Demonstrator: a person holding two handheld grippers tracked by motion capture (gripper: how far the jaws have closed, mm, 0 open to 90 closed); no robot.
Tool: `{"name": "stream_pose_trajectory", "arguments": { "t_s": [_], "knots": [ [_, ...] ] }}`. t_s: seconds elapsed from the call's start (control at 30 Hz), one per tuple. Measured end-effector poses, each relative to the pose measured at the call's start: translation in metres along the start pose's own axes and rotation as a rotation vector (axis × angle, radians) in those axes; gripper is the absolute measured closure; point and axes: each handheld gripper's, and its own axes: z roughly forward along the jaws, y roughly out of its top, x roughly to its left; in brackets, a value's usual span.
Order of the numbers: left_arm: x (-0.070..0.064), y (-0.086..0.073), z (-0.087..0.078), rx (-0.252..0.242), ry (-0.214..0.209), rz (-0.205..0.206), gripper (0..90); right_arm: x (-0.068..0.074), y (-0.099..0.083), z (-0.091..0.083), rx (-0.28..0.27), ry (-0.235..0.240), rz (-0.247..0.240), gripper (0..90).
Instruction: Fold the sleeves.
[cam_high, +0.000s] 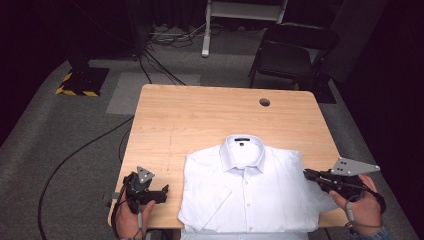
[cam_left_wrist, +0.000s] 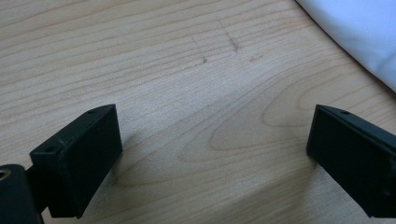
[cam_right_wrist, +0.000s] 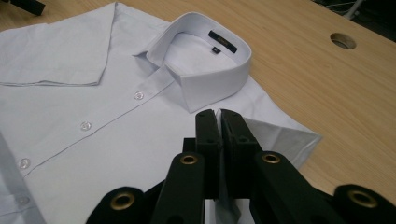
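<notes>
Gripping the folded white shirt at its edge — right gripper closed on the fabric.

Shirt lies buttoned and collar-up on the near half of the wooden table, its hem at the near edge. Right gripper's jaws are pressed together with a thin fold of cloth pinched between them, at the shirt's right side. Left gripper rests on bare wood just left of the shirt — jaws spread wide, holding nothing. Cable hole sits beyond the collar.

Right gripper: jaws pressed together — pinching white fabric
Shirt: folded, collar far
Table: wooden — hole far right
</notes>
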Motion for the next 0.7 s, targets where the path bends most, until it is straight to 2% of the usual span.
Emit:
{"name": "stream_pose_trajectory", "arguments": {
  "t_s": [0.3,0.7],
  "knots": [
    [0.0,0.0,0.0,0.0,0.0,-0.001,3.4,0.003,0.0,0.02,0.019,0.028,0.014,85.5],
    [0.0,0.0,0.0,0.001,-0.001,0.0,3.2,0.013,0.005,0.036,0.043,0.061,0.001,84.7]
  ]
}}
